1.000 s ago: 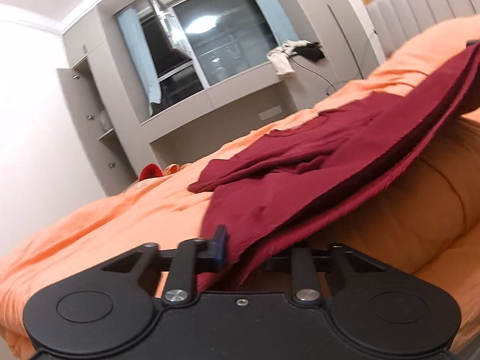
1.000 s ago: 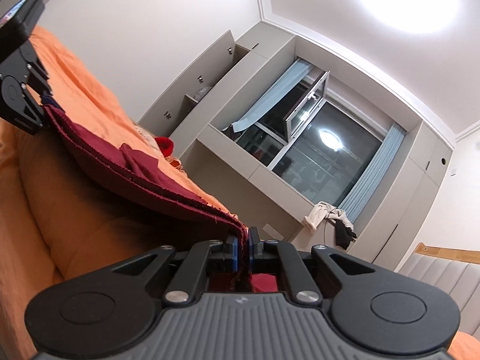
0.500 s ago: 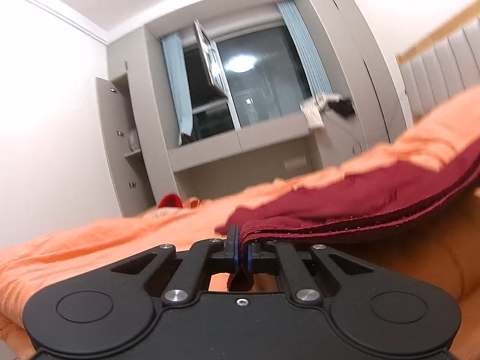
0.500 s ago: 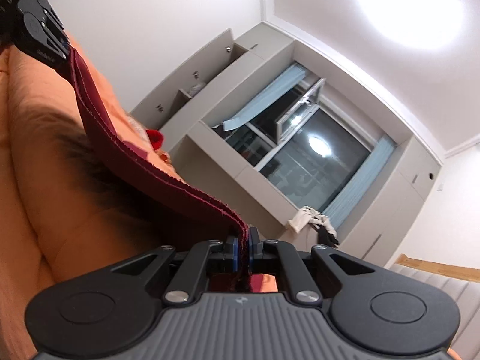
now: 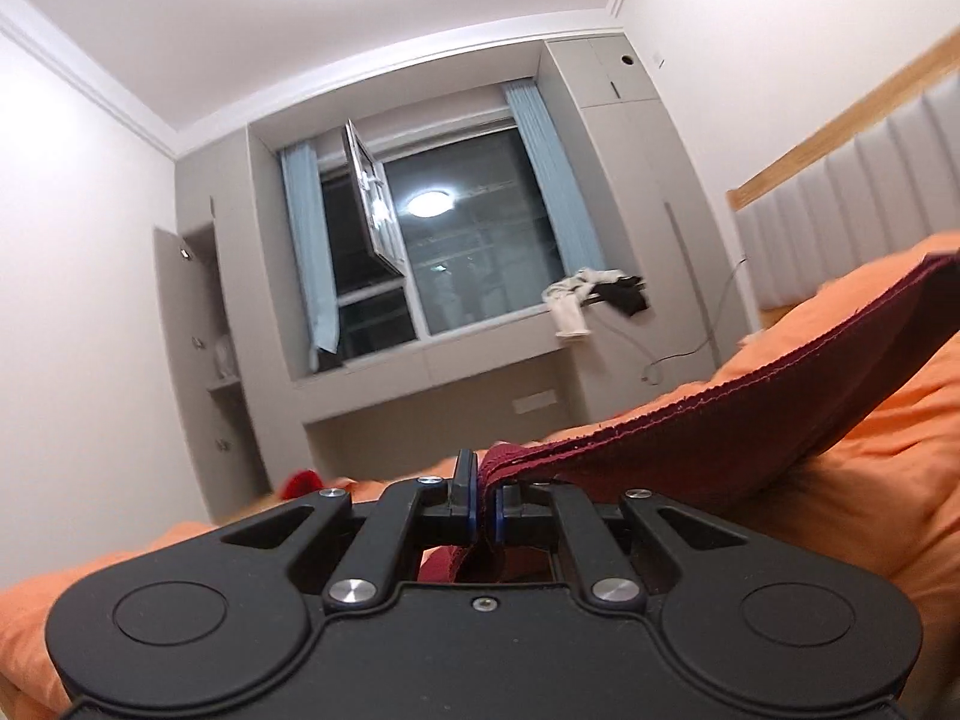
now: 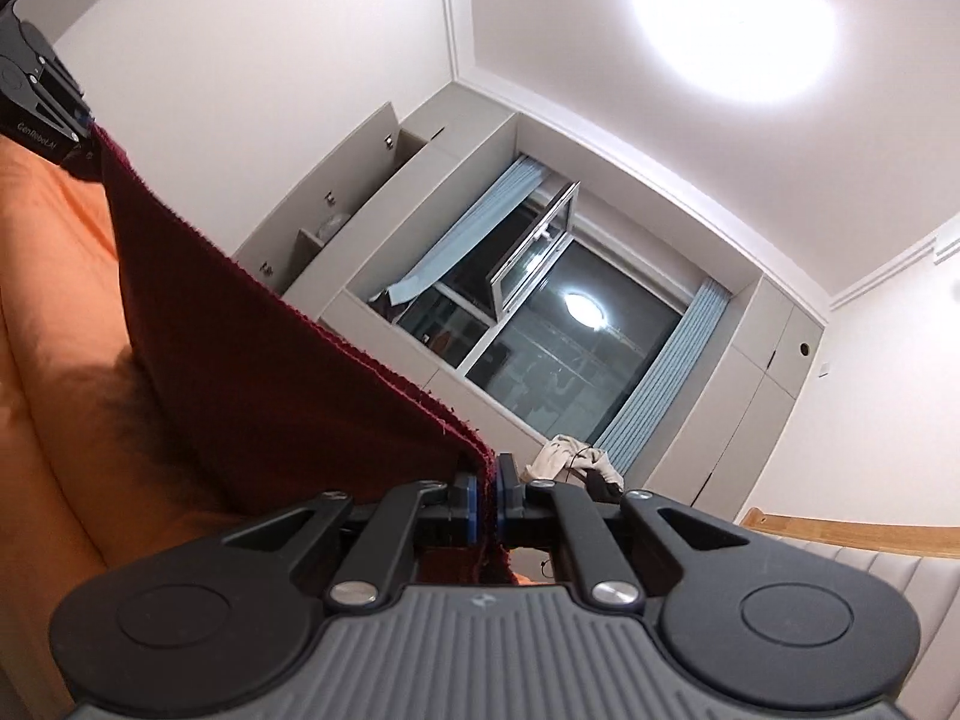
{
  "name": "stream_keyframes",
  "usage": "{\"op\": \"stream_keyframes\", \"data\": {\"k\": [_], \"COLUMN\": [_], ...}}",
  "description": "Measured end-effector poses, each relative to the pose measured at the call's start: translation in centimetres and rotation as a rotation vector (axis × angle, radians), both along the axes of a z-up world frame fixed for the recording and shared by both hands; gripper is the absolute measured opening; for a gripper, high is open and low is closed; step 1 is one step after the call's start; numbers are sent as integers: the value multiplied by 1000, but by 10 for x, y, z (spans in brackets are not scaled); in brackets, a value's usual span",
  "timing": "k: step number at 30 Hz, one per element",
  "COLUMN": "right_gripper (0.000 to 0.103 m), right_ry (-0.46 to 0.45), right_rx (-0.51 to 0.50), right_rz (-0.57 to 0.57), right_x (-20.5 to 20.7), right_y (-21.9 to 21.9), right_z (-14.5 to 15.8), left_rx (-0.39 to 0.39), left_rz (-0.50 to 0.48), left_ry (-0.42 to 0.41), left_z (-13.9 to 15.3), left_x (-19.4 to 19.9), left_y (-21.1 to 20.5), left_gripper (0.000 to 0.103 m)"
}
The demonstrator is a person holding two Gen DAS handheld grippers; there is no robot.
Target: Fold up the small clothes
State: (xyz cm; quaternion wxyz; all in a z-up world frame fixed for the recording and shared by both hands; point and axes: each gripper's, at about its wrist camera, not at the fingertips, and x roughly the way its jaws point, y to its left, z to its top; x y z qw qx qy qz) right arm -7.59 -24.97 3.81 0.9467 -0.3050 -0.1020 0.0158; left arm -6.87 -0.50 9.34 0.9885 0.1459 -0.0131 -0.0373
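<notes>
Lifted higher off orange bedding (image 5: 870, 456) now: maroon garment (image 5: 750, 420) stretched between left gripper (image 5: 485, 507) and right gripper (image 6: 486, 504), both clamped on its hem. Risk: overtension slipping hem.

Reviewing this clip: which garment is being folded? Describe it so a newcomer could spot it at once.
Start at the orange bedspread that fills the lower frame. Stretched above it is a dark red knit cloth, pinched at one end by the left gripper and at the other by the right gripper. It alone is held.
</notes>
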Motion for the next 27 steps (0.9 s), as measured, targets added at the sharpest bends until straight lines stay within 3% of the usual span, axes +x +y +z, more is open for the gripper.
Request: {"op": "stream_keyframes", "data": {"k": [6,9,17,27], "right_gripper": [6,6,6,6], "right_ry": [-42,-57,65,248], "right_rx": [34,20,15,2], "right_rz": [0,-26,-64,-90], "right_x": [13,46,178,321], "right_y": [-3,-4,-8,2], "right_z": [19,30,43,4], "left_rx": [-113,-97,-93,-110], "left_rz": [-62,-44,16,137], "left_ry": [44,25,102,250], "left_z": [37,51,71,31], "left_x": [-10,14,144,310], "left_y": [5,4,-2,5], "left_gripper": [5,5,5,6]}}
